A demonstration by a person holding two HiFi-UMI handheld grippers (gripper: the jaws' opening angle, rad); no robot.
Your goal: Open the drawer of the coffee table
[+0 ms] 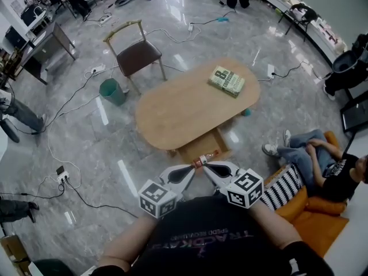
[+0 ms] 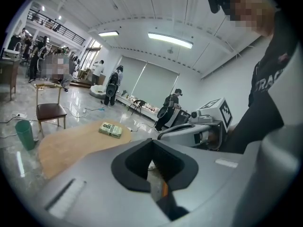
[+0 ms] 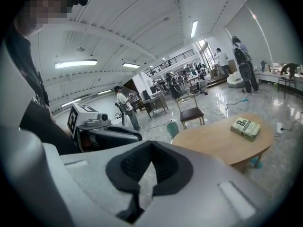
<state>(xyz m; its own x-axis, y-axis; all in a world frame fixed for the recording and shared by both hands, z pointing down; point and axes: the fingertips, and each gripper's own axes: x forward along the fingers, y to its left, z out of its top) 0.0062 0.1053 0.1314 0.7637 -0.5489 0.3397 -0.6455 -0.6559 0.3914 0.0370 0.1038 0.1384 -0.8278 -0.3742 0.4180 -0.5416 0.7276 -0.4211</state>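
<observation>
An oval wooden coffee table (image 1: pixel 178 111) stands ahead with a green book (image 1: pixel 226 80) on it. Its drawer (image 1: pixel 194 150) juts out open from the table's near side. My left gripper (image 1: pixel 192 169) and right gripper (image 1: pixel 207 167) hover just short of the drawer, tips almost together, both shut. A small clear bottle with an orange label (image 1: pixel 204 160) lies right at the tips; whether either gripper touches it I cannot tell. In the left gripper view the jaws (image 2: pixel 157 176) are closed with a sliver of orange in the slit. The right gripper view shows its jaws (image 3: pixel 141 186) closed and empty.
A chair (image 1: pixel 135 52) and a green bin (image 1: pixel 112 91) stand beyond the table's left end. A person sits on an orange sofa (image 1: pixel 313 211) at the right, feet near the table. Cables and a power strip (image 1: pixel 61 175) lie on the grey floor.
</observation>
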